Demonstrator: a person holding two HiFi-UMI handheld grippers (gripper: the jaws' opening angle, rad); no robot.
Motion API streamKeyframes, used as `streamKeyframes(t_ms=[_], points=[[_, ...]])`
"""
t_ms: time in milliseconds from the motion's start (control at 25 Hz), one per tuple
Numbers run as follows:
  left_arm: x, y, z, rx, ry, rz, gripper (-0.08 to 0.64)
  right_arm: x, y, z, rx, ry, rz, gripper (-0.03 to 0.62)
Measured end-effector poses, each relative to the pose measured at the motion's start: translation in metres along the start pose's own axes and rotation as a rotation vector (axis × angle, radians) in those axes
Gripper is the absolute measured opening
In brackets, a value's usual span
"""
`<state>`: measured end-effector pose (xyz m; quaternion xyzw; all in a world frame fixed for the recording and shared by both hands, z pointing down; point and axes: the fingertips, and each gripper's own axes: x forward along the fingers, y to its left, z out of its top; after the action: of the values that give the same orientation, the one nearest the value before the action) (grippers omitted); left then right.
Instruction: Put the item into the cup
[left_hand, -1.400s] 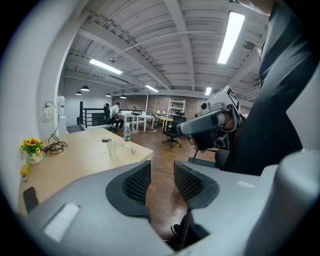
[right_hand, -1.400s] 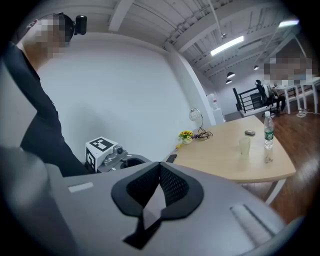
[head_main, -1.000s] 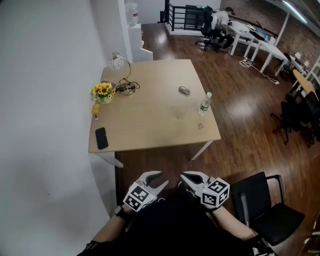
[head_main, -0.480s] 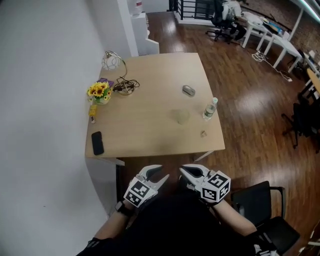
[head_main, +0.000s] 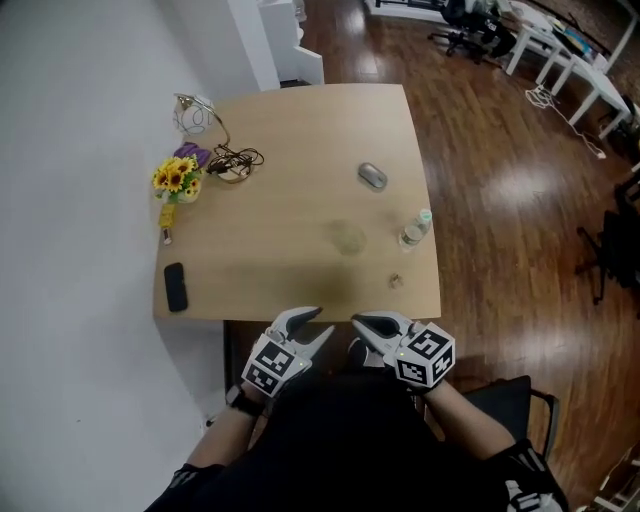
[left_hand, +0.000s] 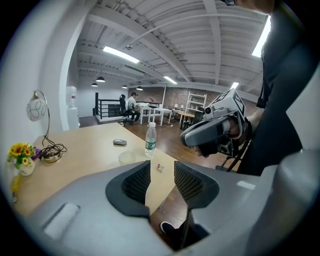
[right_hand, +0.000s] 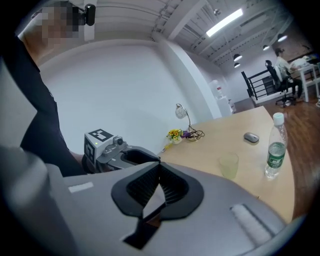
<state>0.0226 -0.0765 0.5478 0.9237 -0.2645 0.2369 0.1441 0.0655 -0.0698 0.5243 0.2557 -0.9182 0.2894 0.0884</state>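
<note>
A clear cup stands on the wooden table, right of its middle. A small item lies near the table's front right corner, between the cup and the edge. Both grippers hang in front of the person's body, short of the table's near edge. My left gripper is open with nothing between its jaws. My right gripper is shut and empty. In the left gripper view the cup and the item show just beyond the jaws. The right gripper view shows the cup to the right.
A water bottle stands at the table's right edge next to the cup. A mouse lies farther back. A phone, flowers, cables and a lamp line the left side by the wall. A black chair stands at the right.
The head view has drawn nearer to the table, whose front edge now sits just ahead of the grippers. Both grippers keep their pose in front of the body.
</note>
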Motion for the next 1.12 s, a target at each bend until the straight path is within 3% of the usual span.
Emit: streamKeyframes(t_ms=[160, 360, 480, 600, 800, 1120], points=[[0.013, 0.014, 0.002, -0.021, 0.016, 0.003, 0.143, 0.004, -0.027, 0.005, -0.024, 0.019, -0.028, 0.008], [0.027, 0.026, 0.002, 0.000, 0.038, -0.033, 0.143, 0.007, -0.081, -0.016, -0.133, 0.132, -0.146, 0.011], [0.031, 0.035, 0.004, 0.018, 0.045, -0.057, 0.143, 0.009, -0.127, -0.042, -0.244, 0.249, -0.275, 0.028], [0.037, 0.040, 0.007, 0.024, 0.044, -0.073, 0.143, 0.007, -0.169, -0.077, -0.340, 0.406, -0.350, 0.062], [0.041, 0.044, 0.007, 0.031, 0.057, -0.095, 0.143, -0.005, -0.219, -0.106, -0.329, 0.531, -0.447, 0.091], [0.041, 0.051, -0.001, 0.046, 0.097, -0.104, 0.143, -0.005, -0.269, -0.144, -0.241, 0.645, -0.498, 0.106]])
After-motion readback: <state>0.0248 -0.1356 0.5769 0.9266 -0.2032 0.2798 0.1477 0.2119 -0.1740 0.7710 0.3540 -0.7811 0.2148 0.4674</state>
